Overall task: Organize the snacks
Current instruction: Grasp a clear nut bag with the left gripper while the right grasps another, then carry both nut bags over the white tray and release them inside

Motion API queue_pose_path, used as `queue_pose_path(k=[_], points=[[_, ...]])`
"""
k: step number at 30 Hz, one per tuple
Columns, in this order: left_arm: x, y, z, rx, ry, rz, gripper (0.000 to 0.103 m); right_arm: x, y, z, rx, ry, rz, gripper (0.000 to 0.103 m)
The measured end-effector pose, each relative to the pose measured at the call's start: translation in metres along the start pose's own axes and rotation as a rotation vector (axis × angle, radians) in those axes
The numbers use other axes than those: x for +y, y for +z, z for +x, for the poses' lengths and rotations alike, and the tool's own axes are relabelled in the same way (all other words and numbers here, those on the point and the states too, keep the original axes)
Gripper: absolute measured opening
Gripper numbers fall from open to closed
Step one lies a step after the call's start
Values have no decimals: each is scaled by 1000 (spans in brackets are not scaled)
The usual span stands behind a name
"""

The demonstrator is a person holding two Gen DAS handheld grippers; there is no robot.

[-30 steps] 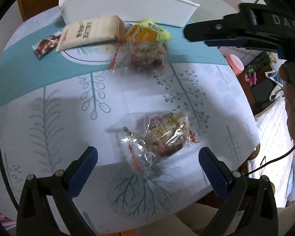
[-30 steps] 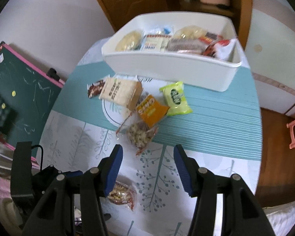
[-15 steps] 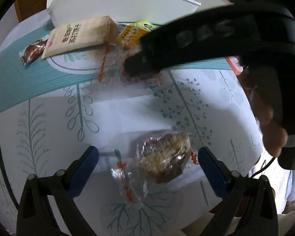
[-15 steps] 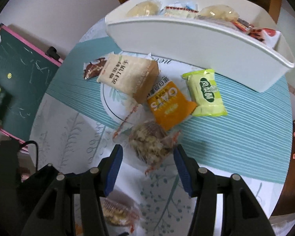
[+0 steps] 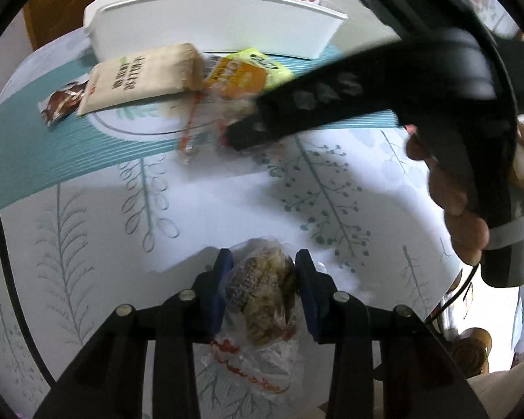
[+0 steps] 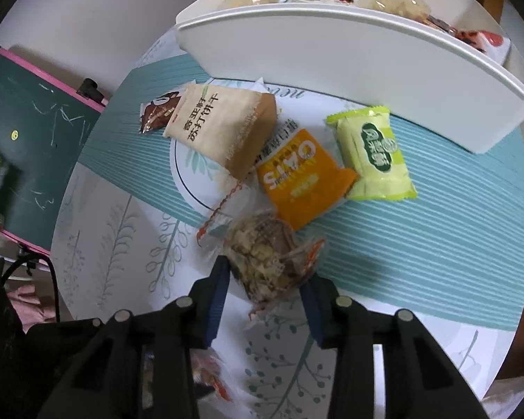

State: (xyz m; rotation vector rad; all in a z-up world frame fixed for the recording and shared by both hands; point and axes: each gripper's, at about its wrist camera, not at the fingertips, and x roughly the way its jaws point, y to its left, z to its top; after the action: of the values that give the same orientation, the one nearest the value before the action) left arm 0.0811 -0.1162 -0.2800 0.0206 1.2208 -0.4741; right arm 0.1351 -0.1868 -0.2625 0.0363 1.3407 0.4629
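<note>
Your left gripper (image 5: 262,272) has just closed on a crinkly clear-wrapped lumpy nut cake (image 5: 260,291); right gripper (image 6: 265,286) just closed, pinching another (image 6: 265,260).

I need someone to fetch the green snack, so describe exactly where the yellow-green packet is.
Find the long white tub at the far side of the table. Just in front of its wall, on the teal striped cloth, lies the yellow-green packet, right beside the orange packet. It is the only green wrapper, with a dark round logo.
</note>
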Motion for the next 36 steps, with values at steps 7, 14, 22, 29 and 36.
queue_pose_path(k=[7,14,22,29,36], points=[[22,5,-21,-21,19,-74,35,-6,-13,-11,-5,16,40,39],[19,24,-62,-79,51,-82,35,-2,-23,-43,-56,57,74,39],[24,93,-117,-198,90,-71,35,-1,-14,-95,-160,88,97,39],[28,165,-164,-293,120,-77,35,-6,22,-153,-297,64,121,40],[24,234,-195,-376,144,-58,35,-25,62,-211,-410,14,176,40]])
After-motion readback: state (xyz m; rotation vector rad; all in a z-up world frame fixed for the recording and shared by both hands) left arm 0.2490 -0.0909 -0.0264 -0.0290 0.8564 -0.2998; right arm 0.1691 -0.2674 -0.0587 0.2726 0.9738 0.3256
